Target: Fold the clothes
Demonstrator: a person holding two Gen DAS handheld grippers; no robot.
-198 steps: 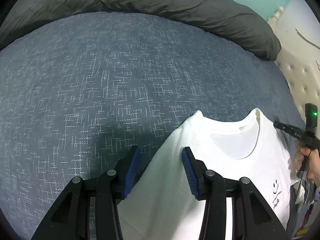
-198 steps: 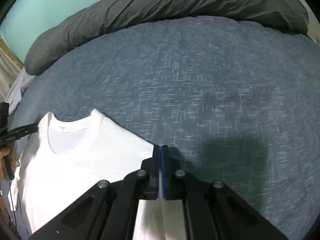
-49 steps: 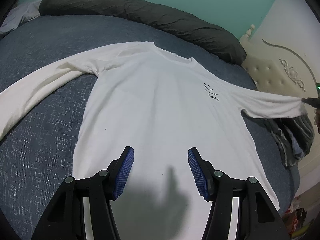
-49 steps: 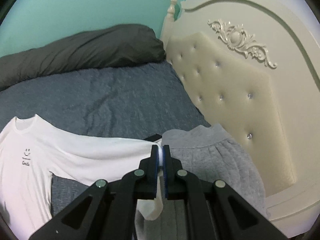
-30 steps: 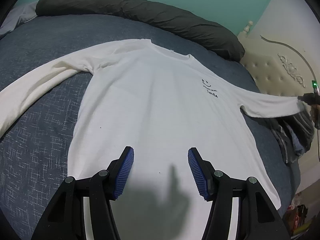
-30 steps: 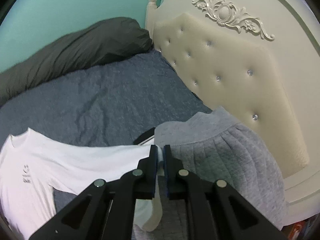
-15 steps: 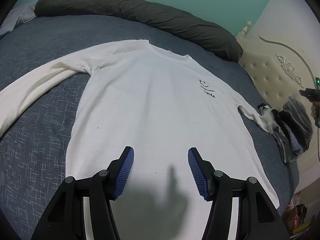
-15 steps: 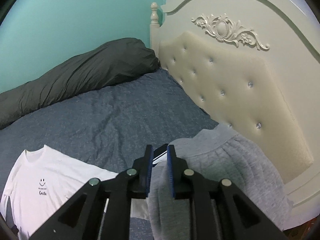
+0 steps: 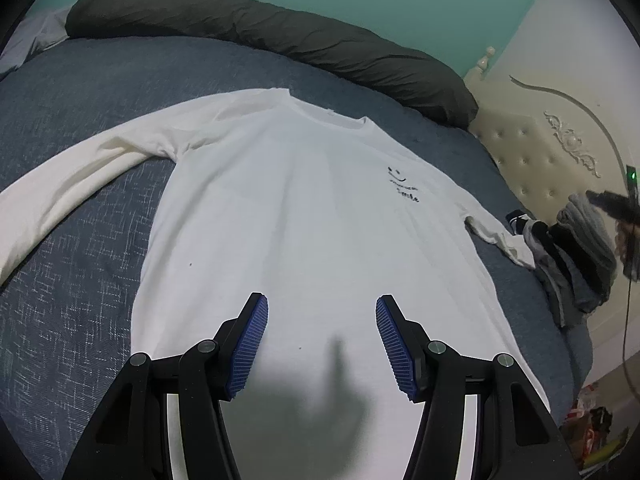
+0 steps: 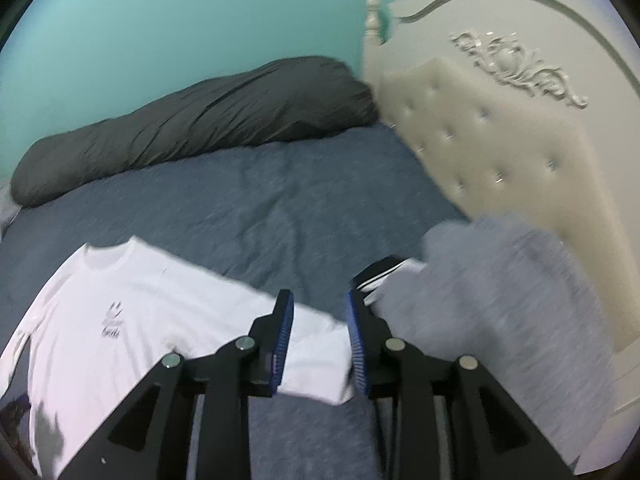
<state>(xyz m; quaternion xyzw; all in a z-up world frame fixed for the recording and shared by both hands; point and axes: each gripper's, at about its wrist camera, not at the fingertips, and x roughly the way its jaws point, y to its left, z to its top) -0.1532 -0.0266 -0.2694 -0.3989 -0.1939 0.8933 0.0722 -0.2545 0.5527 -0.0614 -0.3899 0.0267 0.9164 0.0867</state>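
Left wrist view alone shows the whole shirt (image 9: 304,216) flat, left gripper (image 9: 322,342) gaping above its hem; right wrist view shows the right gripper (image 10: 320,334) opening over the sleeve, gripping nothing, beside grey clothes (image 10: 500,300).

The shirt (image 9: 304,216) is soft, matt white cloth on a bedspread (image 9: 80,280) of flecked blue woven fabric. The headboard (image 10: 500,152) is buttoned, padded cream upholstery; the grey garment (image 10: 520,300) looks quilted.
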